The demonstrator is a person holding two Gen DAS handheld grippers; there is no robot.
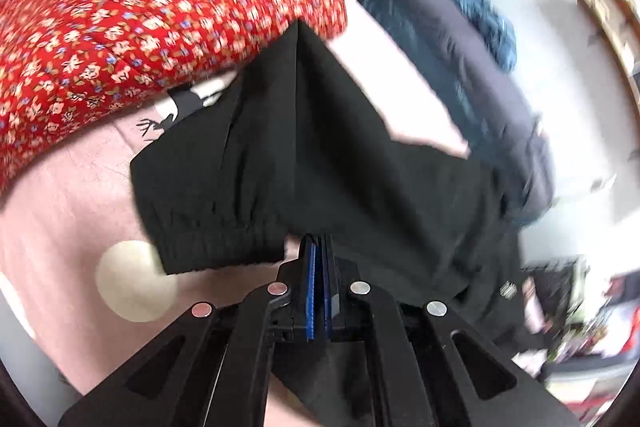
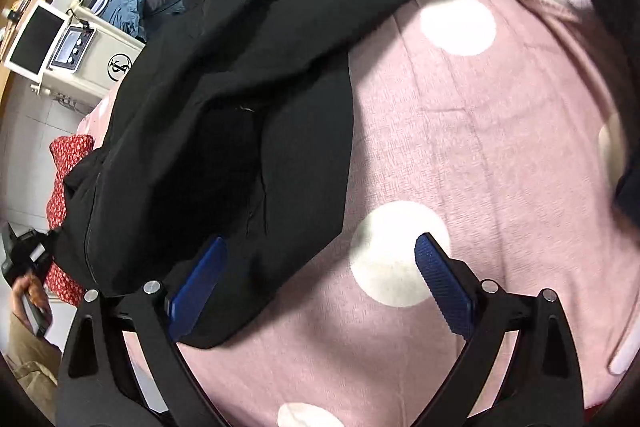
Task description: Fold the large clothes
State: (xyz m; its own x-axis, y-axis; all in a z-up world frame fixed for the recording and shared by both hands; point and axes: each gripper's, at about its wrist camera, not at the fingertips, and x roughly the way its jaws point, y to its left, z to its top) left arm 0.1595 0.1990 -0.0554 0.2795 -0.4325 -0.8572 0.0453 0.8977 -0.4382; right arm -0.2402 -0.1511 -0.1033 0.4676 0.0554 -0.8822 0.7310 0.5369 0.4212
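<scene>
While my left hand-held gripper is clamping the black garment above the pink bed sheet, I am holding the right hand-held gripper wide open, empty, one finger overlapping the garment's edge.

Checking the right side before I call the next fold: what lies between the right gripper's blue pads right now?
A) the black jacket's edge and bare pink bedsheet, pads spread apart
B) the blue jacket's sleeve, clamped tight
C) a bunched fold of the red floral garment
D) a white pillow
A: in the right wrist view the right gripper stands wide open over the black jacket edge and the pink polka-dot bedsheet, gripping nothing.
</scene>
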